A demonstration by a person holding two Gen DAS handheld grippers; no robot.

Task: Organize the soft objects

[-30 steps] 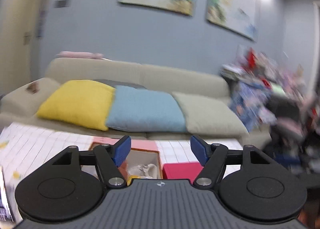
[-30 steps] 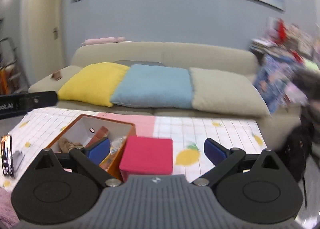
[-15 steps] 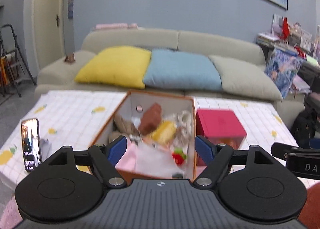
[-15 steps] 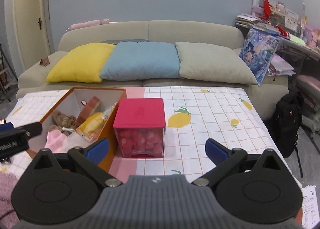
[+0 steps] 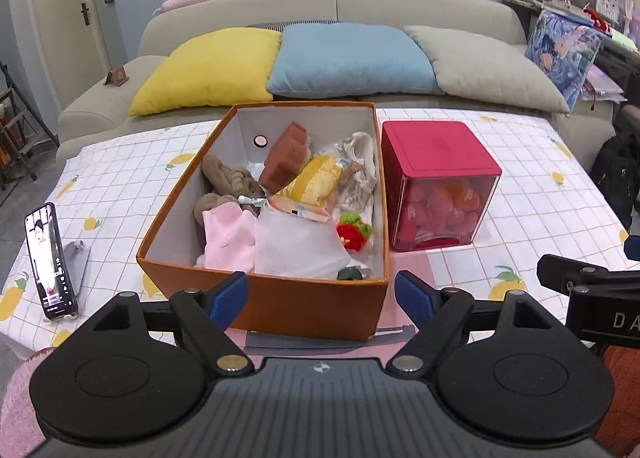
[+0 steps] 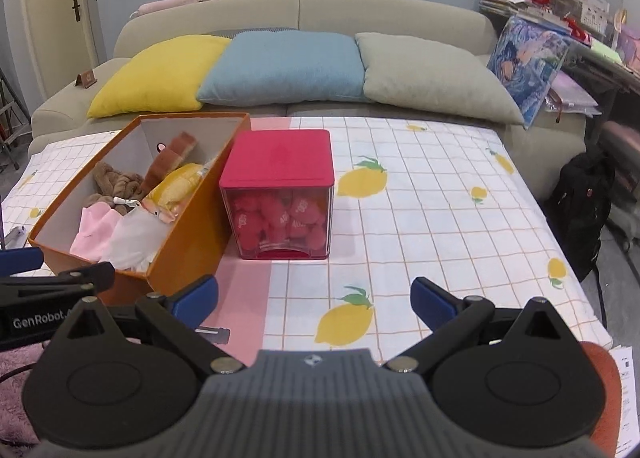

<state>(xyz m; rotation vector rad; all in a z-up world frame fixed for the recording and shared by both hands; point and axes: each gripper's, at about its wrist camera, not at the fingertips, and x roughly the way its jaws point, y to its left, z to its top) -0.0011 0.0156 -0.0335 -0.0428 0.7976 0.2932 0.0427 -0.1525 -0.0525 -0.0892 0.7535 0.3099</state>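
Note:
An orange box (image 5: 280, 300) stands on the table, also in the right wrist view (image 6: 192, 225). It holds soft things: a pink cloth (image 5: 228, 234), a white cloth (image 5: 296, 246), a brown plush (image 5: 228, 181), a yellow packet (image 5: 316, 177), a brown sponge (image 5: 286, 155) and a small red toy (image 5: 352, 232). A clear box with a red lid (image 5: 438, 149), full of red balls, stands just right of it, also in the right wrist view (image 6: 280, 161). My left gripper (image 5: 322, 298) is open and empty before the orange box. My right gripper (image 6: 314, 298) is open and empty above the tablecloth.
A phone (image 5: 50, 262) stands propped at the table's left edge. A sofa with yellow (image 5: 208, 69), blue (image 5: 352, 59) and grey (image 5: 488, 67) cushions runs behind the table. A black backpack (image 6: 580, 209) sits on the floor at the right. The lemon-print tablecloth (image 6: 432, 197) covers the table.
Both grippers have tilted down and drawn back from looking at the sofa and wall to looking over the table. The boxes now show fully. Both stay open.

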